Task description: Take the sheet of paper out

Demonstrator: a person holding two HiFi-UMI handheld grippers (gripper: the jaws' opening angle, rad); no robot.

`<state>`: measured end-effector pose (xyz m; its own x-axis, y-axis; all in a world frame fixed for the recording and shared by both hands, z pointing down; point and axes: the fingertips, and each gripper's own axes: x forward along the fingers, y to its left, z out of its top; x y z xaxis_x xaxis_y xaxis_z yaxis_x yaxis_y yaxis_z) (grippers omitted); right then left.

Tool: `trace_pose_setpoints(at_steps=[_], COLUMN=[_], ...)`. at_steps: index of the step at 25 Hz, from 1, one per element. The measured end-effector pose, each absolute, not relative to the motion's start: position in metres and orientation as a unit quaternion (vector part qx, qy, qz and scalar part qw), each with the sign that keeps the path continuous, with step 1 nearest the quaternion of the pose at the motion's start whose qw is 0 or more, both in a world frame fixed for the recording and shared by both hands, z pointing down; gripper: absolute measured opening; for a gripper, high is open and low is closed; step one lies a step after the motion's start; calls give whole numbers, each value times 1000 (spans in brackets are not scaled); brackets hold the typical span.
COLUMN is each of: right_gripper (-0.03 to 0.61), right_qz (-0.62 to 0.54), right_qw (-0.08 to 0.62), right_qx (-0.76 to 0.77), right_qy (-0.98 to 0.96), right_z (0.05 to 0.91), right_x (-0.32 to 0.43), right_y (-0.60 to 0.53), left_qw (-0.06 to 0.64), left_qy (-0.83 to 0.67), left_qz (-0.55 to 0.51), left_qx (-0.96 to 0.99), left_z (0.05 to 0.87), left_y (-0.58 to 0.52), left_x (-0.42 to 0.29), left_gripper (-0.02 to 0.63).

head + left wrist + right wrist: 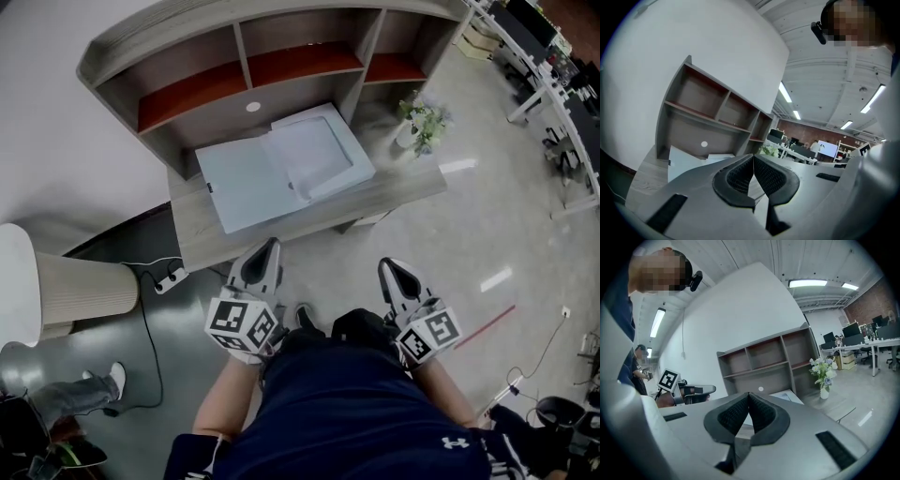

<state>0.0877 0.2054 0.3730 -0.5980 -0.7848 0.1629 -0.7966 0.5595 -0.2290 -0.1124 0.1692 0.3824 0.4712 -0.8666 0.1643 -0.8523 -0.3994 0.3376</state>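
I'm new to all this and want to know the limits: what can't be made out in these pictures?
- Paper: head view, white on the white open device; too small to tell apart.
- Device's near side: both gripper views, behind the shut left gripper and right gripper.
- Bystander: head view, cut off at the lower left edge.

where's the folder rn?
Head view, upper centre: the open folder lies flat on the desk, below the shelf unit and left of the potted plant.
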Motion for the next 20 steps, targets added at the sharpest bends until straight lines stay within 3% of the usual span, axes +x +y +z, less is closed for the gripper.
trace_pose_setpoints(at_steps=[20], right_gripper=[5], right_qz=[184], right_qw=[44], right_qx=[376], right_qy=[-907], right_z=[428], right_x=[104], right_y=[47], left_qw=[271], left_qy=[-574], left_qz=[52], left_qx=[771], left_z=[476], left_y=[16], left_x=[-109], left_gripper=[17])
